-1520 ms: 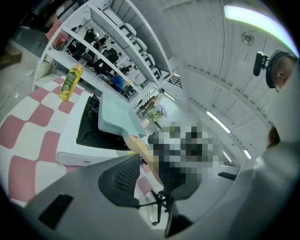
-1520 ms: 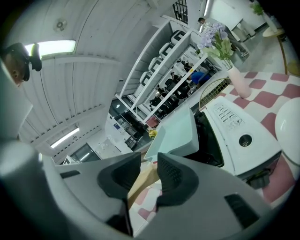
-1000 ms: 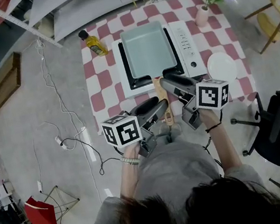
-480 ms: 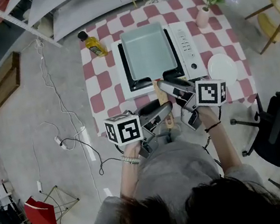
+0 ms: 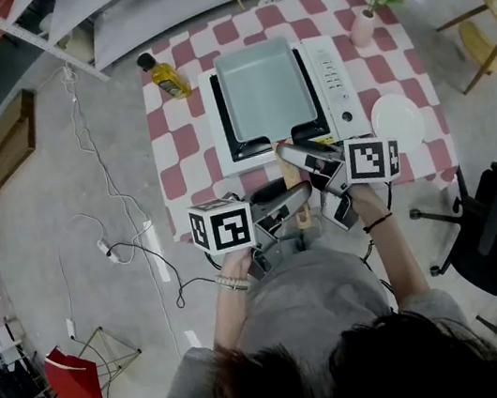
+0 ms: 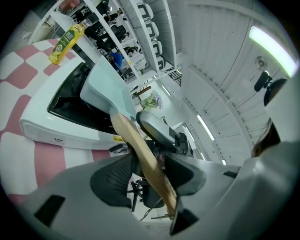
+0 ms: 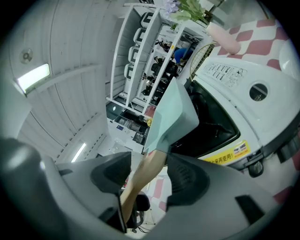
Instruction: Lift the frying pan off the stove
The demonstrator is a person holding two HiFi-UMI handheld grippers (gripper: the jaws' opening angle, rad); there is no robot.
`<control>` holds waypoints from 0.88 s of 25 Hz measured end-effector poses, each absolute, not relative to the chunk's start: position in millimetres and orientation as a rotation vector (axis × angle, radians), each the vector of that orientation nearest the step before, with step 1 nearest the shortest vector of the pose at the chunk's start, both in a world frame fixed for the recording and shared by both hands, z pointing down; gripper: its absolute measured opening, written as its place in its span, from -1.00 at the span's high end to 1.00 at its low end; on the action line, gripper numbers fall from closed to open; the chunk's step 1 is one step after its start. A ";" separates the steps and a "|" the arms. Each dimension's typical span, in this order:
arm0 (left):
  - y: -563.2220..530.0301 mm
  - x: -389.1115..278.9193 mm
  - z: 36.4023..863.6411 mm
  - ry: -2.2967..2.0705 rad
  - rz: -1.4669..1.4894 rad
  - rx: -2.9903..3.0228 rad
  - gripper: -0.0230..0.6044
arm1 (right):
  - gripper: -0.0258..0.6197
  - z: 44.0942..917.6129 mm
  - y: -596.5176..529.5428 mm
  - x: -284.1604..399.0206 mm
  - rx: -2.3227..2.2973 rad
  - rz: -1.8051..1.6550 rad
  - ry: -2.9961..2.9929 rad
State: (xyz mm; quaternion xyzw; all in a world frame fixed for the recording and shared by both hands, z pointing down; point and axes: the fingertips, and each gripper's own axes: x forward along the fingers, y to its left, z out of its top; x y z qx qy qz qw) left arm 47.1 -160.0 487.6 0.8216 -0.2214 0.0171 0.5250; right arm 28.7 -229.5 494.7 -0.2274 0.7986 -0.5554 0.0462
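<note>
Frying pan (image 5: 259, 86): pale rectangular pan, seated flat on the white stove (image 5: 335, 83), which stands on the checked counter (image 5: 187, 161); not yet lifted.
Handle (image 6: 136, 140): wooden, projecting past the stove's near edge toward the person.
Left gripper (image 6: 149, 174): jaws spread, having just been opening; the handle runs between them near its free end, unclamped.
Right gripper (image 7: 148, 174): jaws likewise spread after just opening; the handle passes between them close to where it joins the pan, with a gap showing beside it.
Step in hand: positioning for the grasp; both grippers straddle the handle and neither holds it.
Next move: judged to call for closing both on the wood, then raising evenly, since the pan's weight lies well beyond the grips and would tend to tip it forward.
Head view only: the whole layout, with an oil bottle (image 5: 166, 76) off the stove's far left corner, and a plate (image 5: 395, 118) and a vase (image 5: 359, 29) to its right; the jaw gaps cannot be read here.
Gripper views only: the clearance between jaws and handle, and the pan's side wall rising above the dark cooktop.
</note>
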 end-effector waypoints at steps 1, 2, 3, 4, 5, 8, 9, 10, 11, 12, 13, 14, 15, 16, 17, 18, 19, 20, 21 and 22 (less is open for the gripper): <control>-160.4 47.1 488.0 -0.529 0.046 1.966 0.23 | 0.16 496.5 -229.5 28.3 -0.696 -1.710 2.431; -160.8 47.2 488.5 -0.531 0.053 1.968 0.23 | 0.16 498.7 -229.5 28.5 -0.702 -1.727 2.424; -160.9 47.5 488.8 -0.530 0.058 1.968 0.23 | 0.16 500.2 -229.4 28.3 -0.702 -1.739 2.419; -160.7 48.2 488.9 -0.526 0.061 1.968 0.23 | 0.16 499.9 -229.7 26.9 -0.686 -1.740 2.415; -160.2 49.1 489.2 -0.520 0.064 1.968 0.23 | 0.16 498.9 -230.1 25.1 -0.665 -1.738 2.412; -158.2 52.2 489.4 -0.491 0.067 1.966 0.23 | 0.17 499.2 -230.3 22.7 -0.644 -1.748 2.411; -157.2 53.7 488.9 -0.476 0.065 1.966 0.23 | 0.17 499.6 -230.2 22.4 -0.643 -1.752 2.413; -156.3 55.3 487.9 -0.463 0.063 1.967 0.23 | 0.17 499.9 -229.9 22.0 -0.641 -1.754 2.417; -155.9 56.3 487.1 -0.454 0.063 1.969 0.23 | 0.18 500.2 -229.7 21.7 -0.637 -1.755 2.423; -156.0 56.7 487.2 -0.450 0.063 1.971 0.23 | 0.18 500.6 -229.6 21.6 -0.633 -1.754 2.429; -156.4 56.8 487.6 -0.449 0.064 1.972 0.23 | 0.20 501.0 -229.6 21.5 -0.628 -1.752 2.435; -156.8 57.0 487.9 -0.446 0.064 1.974 0.23 | 0.20 501.3 -229.6 21.5 -0.622 -1.752 2.439; -156.9 57.4 488.1 -0.443 0.065 1.976 0.23 | 0.20 501.4 -229.7 21.5 -0.614 -1.753 2.440; -156.7 58.0 488.1 -0.439 0.068 1.980 0.24 | 0.20 501.5 -229.6 21.7 -0.610 -1.756 2.441; -156.1 58.8 487.9 -0.435 0.073 1.983 0.24 | 0.20 502.0 -229.3 22.3 -0.613 -1.762 2.442; -155.5 59.6 487.6 -0.430 0.078 1.986 0.26 | 0.21 503.2 -228.9 23.5 -0.623 -1.772 2.443; -155.0 60.4 487.4 -0.425 0.082 1.988 0.27 | 0.21 503.9 -228.6 24.1 -0.628 -1.780 2.443; -154.8 60.8 487.2 -0.422 0.086 1.991 0.28 | 0.21 503.1 -228.8 23.4 -0.616 -1.781 2.440; -154.8 61.0 487.2 -0.420 0.090 1.994 0.28 | 0.22 501.9 -229.1 22.1 -0.597 -1.780 2.435; -154.9 61.0 487.3 -0.418 0.095 1.998 0.28 | 0.22 501.1 -229.4 21.3 -0.585 -1.781 2.430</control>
